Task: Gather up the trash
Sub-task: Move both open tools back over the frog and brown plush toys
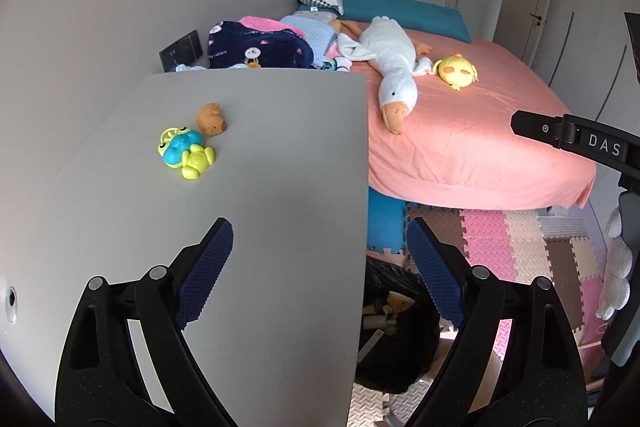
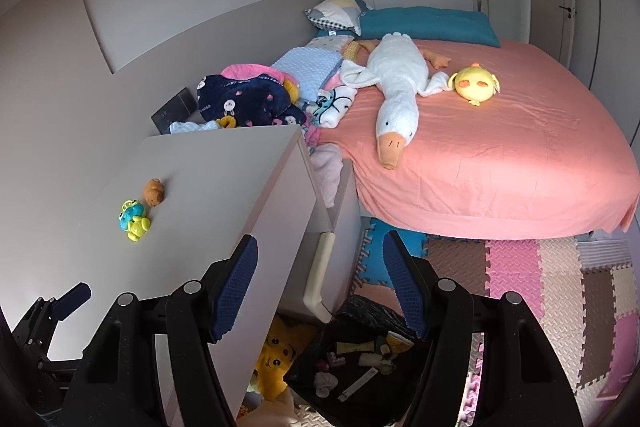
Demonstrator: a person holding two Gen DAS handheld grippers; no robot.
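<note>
While both grippers hang spread and empty, the left gripper (image 1: 320, 267) could snatch the frog toy (image 1: 186, 151) from the desk (image 1: 260, 147) by mistake; the right gripper (image 2: 320, 283) hovers over the black trash bag (image 2: 360, 359) on the floor, where scraps lie.

Soft even daylight, room bright; short soft shadows beside toys on white cabinet top (image 1: 280, 147). Both views sharp, strong fisheye bending, dark vignette at corners.

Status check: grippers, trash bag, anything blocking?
Left gripper and right gripper open, empty. Black trash bag on floor beside cabinet, open, scraps inside. Two small toys on cabinet top; nothing blocking bag.
</note>
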